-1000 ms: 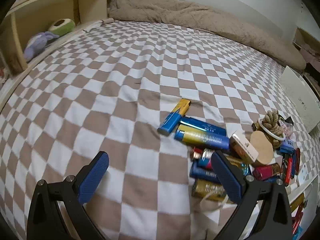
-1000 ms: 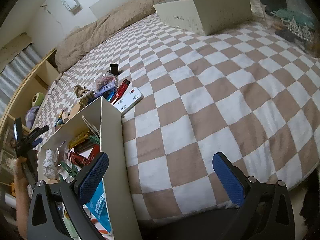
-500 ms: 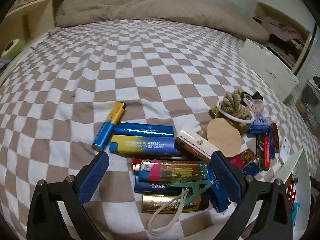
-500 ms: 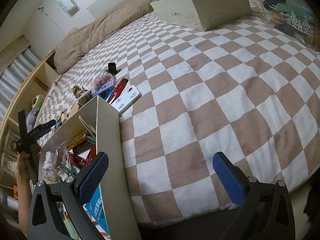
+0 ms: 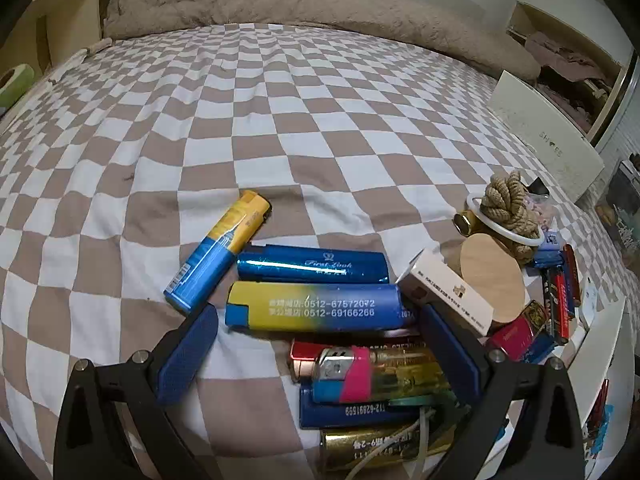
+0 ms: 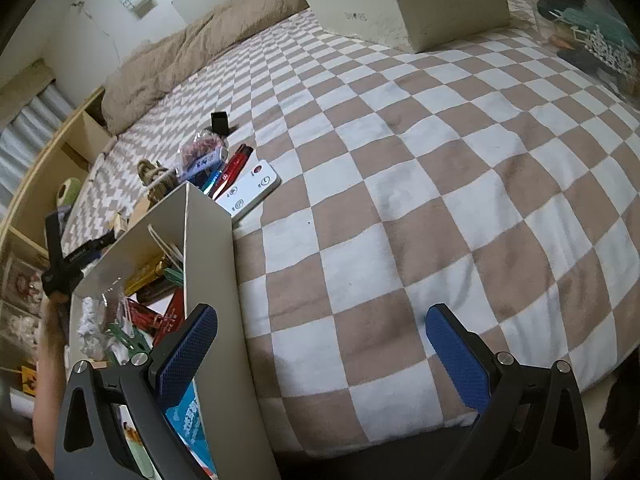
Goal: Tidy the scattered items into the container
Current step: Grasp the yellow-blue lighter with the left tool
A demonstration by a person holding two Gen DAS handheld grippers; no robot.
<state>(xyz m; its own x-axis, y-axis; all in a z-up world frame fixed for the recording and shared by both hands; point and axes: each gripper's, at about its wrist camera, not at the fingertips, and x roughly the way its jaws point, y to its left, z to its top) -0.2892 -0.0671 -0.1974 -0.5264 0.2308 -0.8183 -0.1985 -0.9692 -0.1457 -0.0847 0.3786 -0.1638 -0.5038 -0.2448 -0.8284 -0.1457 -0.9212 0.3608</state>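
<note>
With its blue-padded jaws standing wide apart, the left gripper (image 5: 318, 354) is straddling the yellow-and-blue plastic lighter (image 5: 316, 307) lying on the checkered bedspread (image 5: 280, 120) amid tightly packed lighters, so closing is risking pinching neighbours too, while the idle right gripper (image 6: 320, 354) is gaping beside the beige open box (image 6: 208, 248).

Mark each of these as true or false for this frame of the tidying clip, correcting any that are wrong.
1. The left tool is open above a pile of lighters. True.
2. The right tool is shut on the white remote. False: it is open and empty, and the white remote lies on the checkered bedspread.
3. The container already holds items. True.
4. The blue-and-yellow lighter printed with phone numbers is inside the container. False: it lies on the bedspread between the left tool's fingers.
5. A white ring rests around a rope knot. True.
</note>
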